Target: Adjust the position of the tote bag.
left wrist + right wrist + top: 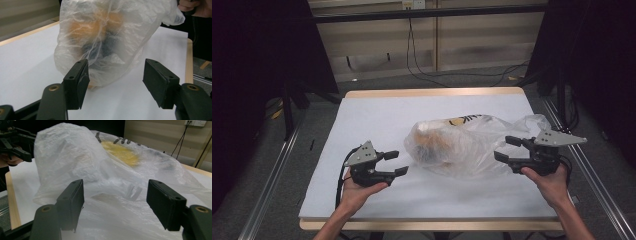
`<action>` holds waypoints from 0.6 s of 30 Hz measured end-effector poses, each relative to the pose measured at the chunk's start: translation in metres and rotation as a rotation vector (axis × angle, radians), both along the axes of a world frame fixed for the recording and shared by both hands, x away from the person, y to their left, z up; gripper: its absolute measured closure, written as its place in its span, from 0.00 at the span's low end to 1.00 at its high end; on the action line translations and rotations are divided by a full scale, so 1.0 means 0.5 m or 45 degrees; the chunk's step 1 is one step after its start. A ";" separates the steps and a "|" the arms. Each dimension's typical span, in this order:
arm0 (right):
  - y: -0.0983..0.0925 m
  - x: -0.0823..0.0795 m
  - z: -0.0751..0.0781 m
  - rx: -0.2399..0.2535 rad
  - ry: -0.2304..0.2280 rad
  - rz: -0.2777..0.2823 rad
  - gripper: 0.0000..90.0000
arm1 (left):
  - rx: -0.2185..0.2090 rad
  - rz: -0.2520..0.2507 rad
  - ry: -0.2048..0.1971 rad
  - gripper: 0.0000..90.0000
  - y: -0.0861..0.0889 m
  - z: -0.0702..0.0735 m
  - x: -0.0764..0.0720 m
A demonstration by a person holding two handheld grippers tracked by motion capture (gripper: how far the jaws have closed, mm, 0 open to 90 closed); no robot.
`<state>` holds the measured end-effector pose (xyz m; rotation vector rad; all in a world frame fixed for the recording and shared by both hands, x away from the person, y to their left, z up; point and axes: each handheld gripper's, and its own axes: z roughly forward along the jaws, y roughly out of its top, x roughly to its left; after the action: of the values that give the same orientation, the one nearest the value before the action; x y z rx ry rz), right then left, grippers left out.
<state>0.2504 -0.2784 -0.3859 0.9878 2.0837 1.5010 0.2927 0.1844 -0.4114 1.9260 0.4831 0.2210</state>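
Note:
A translucent plastic bag lies on the white table, with orange and dark things showing dimly through it. In the left gripper view the bag bulges just beyond my left gripper, whose jaws stand apart and hold nothing. From above, my left gripper sits a short way left of the bag. My right gripper is open at the bag's right end. In the right gripper view, my right gripper has its jaws spread over the bag's slack film without pressing it.
The table's wooden edge runs along the far side. Metal rails flank the table on the floor. Cables trail across the floor behind, and dark curtains hang at both sides.

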 end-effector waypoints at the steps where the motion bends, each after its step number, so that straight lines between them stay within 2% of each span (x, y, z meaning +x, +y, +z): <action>1: 0.002 0.009 -0.008 -0.011 0.016 0.020 0.34 | -0.012 -0.004 0.002 0.40 0.000 -0.003 0.002; 5: 0.013 0.017 -0.016 -0.036 0.019 0.042 0.45 | -0.011 -0.008 0.006 0.39 -0.001 -0.006 0.003; 7: 0.019 0.018 -0.018 -0.042 0.016 0.062 0.58 | 0.000 -0.004 0.008 0.38 -0.003 -0.006 0.001; 8: 0.019 0.018 -0.018 -0.042 0.016 0.062 0.58 | 0.000 -0.004 0.008 0.38 -0.003 -0.006 0.001; 9: 0.024 0.020 -0.018 -0.050 0.019 0.062 0.68 | 0.004 -0.007 0.010 0.38 -0.004 -0.006 0.000; 10: 0.024 0.020 -0.018 -0.050 0.019 0.062 0.68 | 0.004 -0.007 0.010 0.38 -0.004 -0.006 0.000; 11: 0.028 0.021 -0.018 -0.052 0.019 0.074 0.78 | 0.001 -0.014 0.009 0.38 -0.006 -0.006 -0.001; 12: 0.030 0.022 -0.018 -0.044 0.022 0.081 0.82 | 0.006 -0.014 0.006 0.38 -0.006 -0.006 -0.001; 18: 0.041 0.023 -0.010 -0.046 0.015 0.116 0.97 | -0.002 0.003 0.005 0.36 -0.003 -0.004 0.000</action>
<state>0.2618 -0.2577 -0.3907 0.9022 2.1831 1.4985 0.2927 0.1830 -0.4133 1.9248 0.4883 0.2187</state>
